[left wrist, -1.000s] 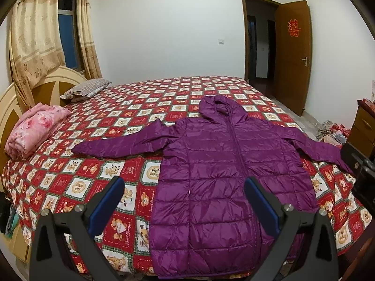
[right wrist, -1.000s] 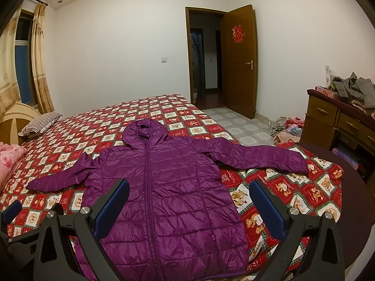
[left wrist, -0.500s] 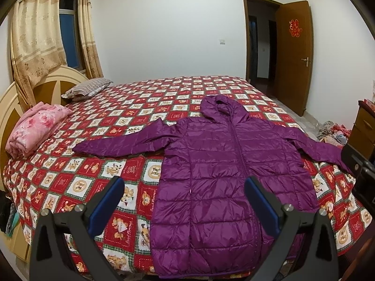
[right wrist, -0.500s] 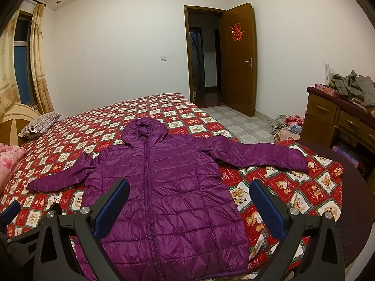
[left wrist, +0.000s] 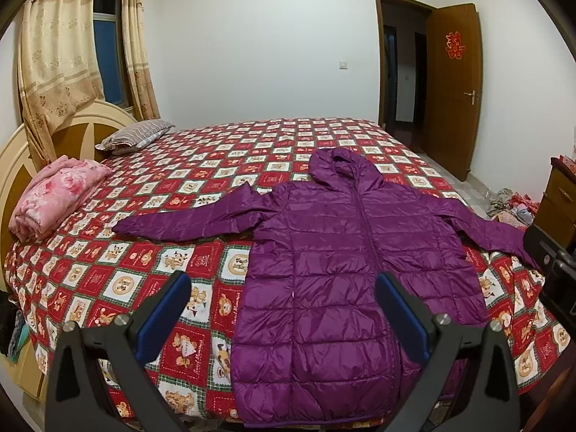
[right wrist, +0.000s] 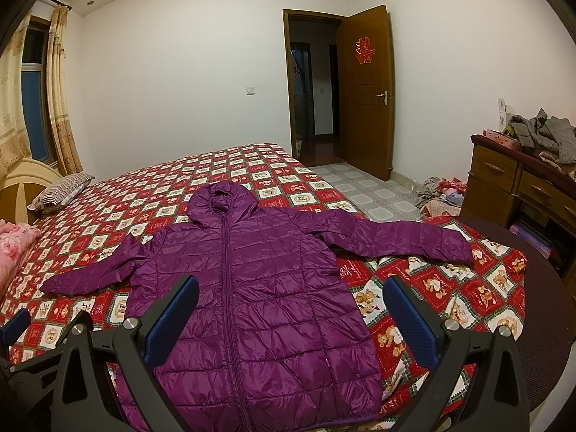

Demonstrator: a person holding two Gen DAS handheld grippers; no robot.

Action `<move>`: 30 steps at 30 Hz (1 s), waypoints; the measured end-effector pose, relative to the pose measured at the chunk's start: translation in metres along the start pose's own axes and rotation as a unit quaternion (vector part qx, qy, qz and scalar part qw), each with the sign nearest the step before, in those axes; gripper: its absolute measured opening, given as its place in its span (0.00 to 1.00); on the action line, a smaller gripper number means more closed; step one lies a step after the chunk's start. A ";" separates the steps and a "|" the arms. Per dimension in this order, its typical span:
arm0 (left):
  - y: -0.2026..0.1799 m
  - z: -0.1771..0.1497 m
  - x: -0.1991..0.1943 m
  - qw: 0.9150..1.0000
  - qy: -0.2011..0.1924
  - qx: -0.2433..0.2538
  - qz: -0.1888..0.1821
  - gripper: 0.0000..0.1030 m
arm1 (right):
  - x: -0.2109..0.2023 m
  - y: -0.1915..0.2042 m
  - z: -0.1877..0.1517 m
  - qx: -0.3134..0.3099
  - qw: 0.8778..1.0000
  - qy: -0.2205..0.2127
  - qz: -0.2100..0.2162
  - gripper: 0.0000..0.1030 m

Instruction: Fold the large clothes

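The purple hooded down jacket [left wrist: 345, 270] lies flat, zipped front up, on the bed [left wrist: 216, 165], its long axis running from the hem at the near edge to the hood [right wrist: 221, 198] at the far end, sleeves spread out sideways. It looks light, puffy and slick, likely to slide and spring back, so the sleeve cuffs or hem corners seem the best holds. The left claw [left wrist: 282, 309] and right claw [right wrist: 291, 309] hover above the hem, both spread apart and holding nothing.
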State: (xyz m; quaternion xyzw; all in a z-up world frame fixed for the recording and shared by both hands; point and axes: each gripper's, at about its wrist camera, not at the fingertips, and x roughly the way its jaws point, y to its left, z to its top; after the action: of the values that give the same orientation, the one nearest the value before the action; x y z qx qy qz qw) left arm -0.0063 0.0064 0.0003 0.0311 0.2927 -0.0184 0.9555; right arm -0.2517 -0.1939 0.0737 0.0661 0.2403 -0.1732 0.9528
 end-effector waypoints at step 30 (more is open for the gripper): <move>-0.005 0.002 -0.002 1.000 -0.002 0.001 -0.003 1.00 | -0.002 -0.001 -0.001 0.001 1.000 0.000 -0.003 0.99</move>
State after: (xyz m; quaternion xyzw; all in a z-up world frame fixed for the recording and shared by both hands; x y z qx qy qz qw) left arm -0.0075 0.0015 0.0026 0.0310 0.2909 -0.0212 0.9560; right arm -0.2539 -0.1937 0.0742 0.0661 0.2399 -0.1765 0.9523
